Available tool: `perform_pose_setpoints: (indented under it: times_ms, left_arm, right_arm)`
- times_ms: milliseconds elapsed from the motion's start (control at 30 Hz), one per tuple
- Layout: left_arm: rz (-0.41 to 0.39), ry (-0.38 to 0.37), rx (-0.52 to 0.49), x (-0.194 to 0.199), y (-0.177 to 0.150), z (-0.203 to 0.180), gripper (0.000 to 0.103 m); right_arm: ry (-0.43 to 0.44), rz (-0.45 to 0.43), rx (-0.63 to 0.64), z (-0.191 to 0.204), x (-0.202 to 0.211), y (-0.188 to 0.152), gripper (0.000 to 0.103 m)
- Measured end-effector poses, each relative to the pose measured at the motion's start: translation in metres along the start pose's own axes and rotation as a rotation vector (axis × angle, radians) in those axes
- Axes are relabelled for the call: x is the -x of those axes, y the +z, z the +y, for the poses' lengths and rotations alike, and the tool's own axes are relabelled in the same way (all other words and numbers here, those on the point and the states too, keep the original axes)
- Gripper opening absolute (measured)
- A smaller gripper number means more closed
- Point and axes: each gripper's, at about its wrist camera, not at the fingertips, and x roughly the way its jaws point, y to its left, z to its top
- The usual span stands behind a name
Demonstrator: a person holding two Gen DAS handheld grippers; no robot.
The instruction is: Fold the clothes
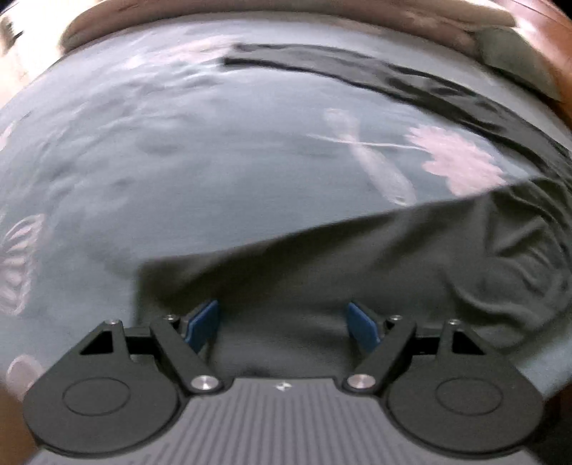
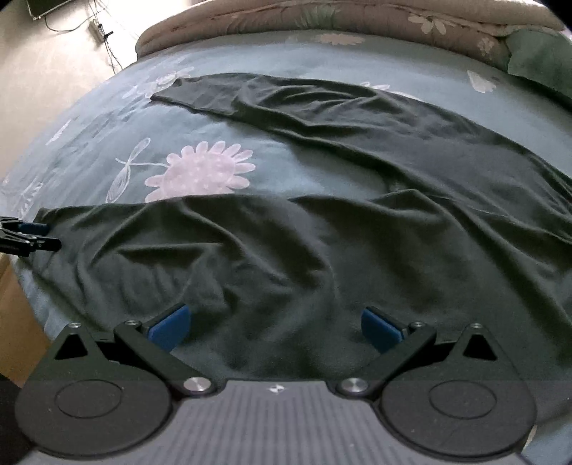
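A pair of dark trousers (image 2: 286,250) lies spread on the bed, wrinkled, with one leg (image 2: 321,114) reaching to the far left and the other running along the near edge. My right gripper (image 2: 275,318) hovers open over the near leg, its blue pads (image 2: 171,323) wide apart and nothing between them. My left gripper (image 1: 282,314) is open too, above the end of that near leg (image 1: 357,257); this view is motion-blurred. In the right wrist view the left gripper (image 2: 48,236) shows at the cuff on the left edge.
The bedsheet (image 2: 107,125) is teal with pink flowers (image 2: 200,168). A folded quilt (image 2: 321,14) and a green pillow (image 2: 536,57) lie along the far side. Floor with cables (image 2: 53,53) shows at upper left, and a wooden bed side (image 2: 14,304) lies below the left edge.
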Motion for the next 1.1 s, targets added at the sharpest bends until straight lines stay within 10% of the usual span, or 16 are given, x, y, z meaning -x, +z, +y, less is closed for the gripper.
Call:
perform_pose_setpoints:
  times_ms: [300, 567, 900, 1100]
  left_arm:
    - [-0.077, -0.03, 0.079, 0.002, -0.001, -0.023, 0.079]
    - [-0.085, 0.175, 0.275, -0.013, 0.028, 0.002, 0.078]
    - [-0.066, 0.041, 0.149, 0.012, -0.004, -0.047, 0.079]
    - [-0.009, 0.105, 0.094, 0.007, -0.012, -0.041, 0.08]
  right_arm:
    - [0.053, -0.016, 0.032, -0.033, 0.0, -0.007, 0.103]
    - [0.093, 0.047, 0.032, -0.067, -0.007, -0.01, 0.103]
    - [0.09, 0.061, 0.028, -0.071, -0.013, -0.011, 0.103]
    - [0.027, 0.05, 0.044, -0.061, -0.008, -0.01, 0.103]
